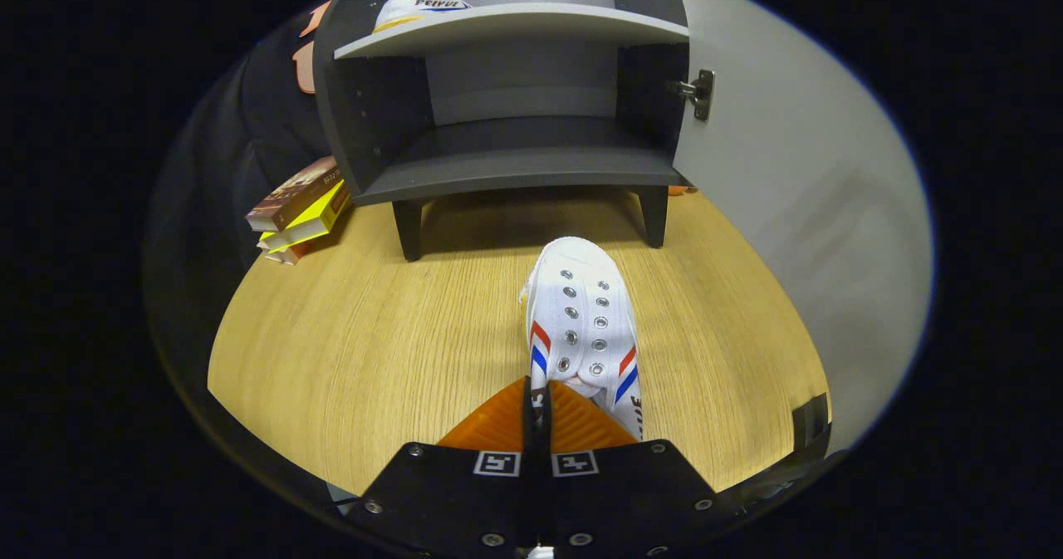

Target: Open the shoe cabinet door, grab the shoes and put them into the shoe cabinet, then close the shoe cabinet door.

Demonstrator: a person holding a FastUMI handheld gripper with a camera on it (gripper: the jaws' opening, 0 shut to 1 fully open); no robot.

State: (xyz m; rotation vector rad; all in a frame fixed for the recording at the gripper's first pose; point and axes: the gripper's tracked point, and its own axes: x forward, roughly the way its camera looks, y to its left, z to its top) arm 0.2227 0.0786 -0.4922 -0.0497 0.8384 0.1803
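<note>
The tool (pixel 537 397) has its two fingers drawn almost together, pinching the heel edge of a white shoe (pixel 583 326) between them. That shoe, with red and blue stripes on its sides and rows of metal eyelets, stretches away from the fingers toward 12 o'clock, toe pointing at the cabinet, over the wooden tabletop (pixel 374 351). Beyond the toe stands the dark grey shoe cabinet (pixel 515 164) on short legs, its lower compartment empty. Its door (pixel 789 177) is swung open at 2 o'clock, hinge showing. On the upper shelf, at 11 o'clock, lies a second white shoe (pixel 415 8). Left of the cabinet, at 10 o'clock, a stack of books (pixel 297 210) rests on the tabletop.
</note>
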